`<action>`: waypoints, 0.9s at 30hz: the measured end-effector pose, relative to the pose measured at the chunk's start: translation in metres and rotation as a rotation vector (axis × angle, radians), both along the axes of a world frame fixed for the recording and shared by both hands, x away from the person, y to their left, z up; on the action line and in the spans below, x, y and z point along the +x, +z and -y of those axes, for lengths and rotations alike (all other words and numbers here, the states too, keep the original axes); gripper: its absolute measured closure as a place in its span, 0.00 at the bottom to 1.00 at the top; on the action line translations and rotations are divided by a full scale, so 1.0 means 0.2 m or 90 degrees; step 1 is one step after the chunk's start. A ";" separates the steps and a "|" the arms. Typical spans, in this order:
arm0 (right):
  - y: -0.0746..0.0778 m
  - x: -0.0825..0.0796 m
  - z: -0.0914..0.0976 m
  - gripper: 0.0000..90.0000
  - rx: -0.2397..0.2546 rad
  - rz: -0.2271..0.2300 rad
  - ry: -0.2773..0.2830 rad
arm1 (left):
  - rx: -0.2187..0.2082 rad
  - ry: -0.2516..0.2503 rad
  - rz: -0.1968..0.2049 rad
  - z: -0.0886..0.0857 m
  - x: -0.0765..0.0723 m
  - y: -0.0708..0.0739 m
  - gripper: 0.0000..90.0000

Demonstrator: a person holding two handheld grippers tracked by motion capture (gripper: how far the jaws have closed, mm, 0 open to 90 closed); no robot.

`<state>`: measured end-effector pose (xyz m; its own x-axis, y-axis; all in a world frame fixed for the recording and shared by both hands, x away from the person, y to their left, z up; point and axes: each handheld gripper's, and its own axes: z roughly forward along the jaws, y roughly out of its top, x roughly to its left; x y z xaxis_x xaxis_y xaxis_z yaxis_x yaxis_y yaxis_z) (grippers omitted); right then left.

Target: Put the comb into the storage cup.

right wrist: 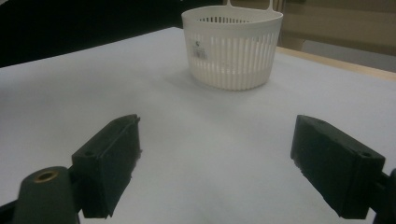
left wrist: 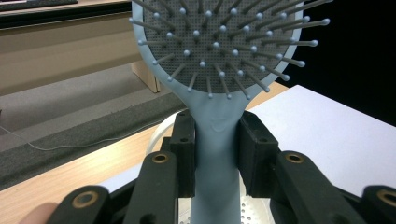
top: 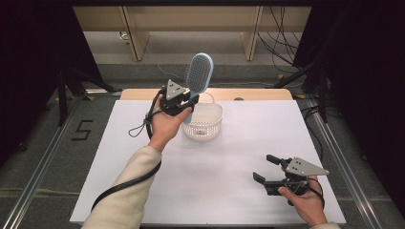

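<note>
A person's left hand-held gripper [top: 187, 101] holds a pale blue plastic paddle hairbrush [top: 197, 76] upright above the far left rim of a white slotted plastic basket [top: 204, 125], which stands on the white-covered worktop [top: 215, 167] toward its far edge. In the left gripper view, the two black jaws are clamped on the brush's handle just below the head, one on each side, with the grey bristle pad and its ball-tipped pins facing the camera. The brush's head rises well clear of the basket, tilted slightly to the right in the high view, while the lower end of the handle hangs over the basket's perforated floor.

The right hand-held gripper [top: 265, 168] is low over the near right part of the worktop, well apart from the basket, with its jaws spread wide and nothing between them. The right gripper view looks across the bare white surface toward the basket, which shows a small label on its side and a thin loop handle at its far rim. A cream sleeve [top: 128, 191] covers the left forearm, and a black cable trails from the left hand-held gripper along it.
</note>
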<state>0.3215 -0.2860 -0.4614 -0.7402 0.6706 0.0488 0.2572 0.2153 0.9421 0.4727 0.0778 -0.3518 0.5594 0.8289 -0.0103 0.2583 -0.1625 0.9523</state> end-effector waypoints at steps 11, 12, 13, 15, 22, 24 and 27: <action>0.00 0.00 0.00 0.18 0.001 0.000 0.001 | -0.002 -0.002 0.002 0.01 0.01 0.01 0.78; 0.00 0.00 0.00 0.18 0.001 0.000 0.001 | -0.002 -0.002 0.002 0.01 0.01 0.01 0.78; 0.00 0.00 0.00 0.18 0.001 0.000 0.001 | -0.002 -0.002 0.002 0.01 0.01 0.01 0.78; 0.00 0.00 0.00 0.18 0.001 0.001 0.001 | -0.003 -0.002 0.002 0.01 0.02 0.02 0.78; 0.00 0.00 0.00 0.18 0.002 0.001 0.002 | -0.005 -0.003 0.001 0.02 0.03 0.02 0.78; 0.00 0.00 0.00 0.18 0.003 0.001 0.002 | -0.005 -0.003 0.000 0.02 0.03 0.02 0.78; 0.00 0.00 0.00 0.18 0.002 0.001 0.001 | -0.005 -0.004 0.000 0.02 0.04 0.02 0.78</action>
<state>0.3218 -0.2864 -0.4618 -0.7416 0.6689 0.0503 0.2556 0.2125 0.9431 0.4802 0.0730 -0.3473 0.5641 0.8256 -0.0163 0.2575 -0.1571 0.9534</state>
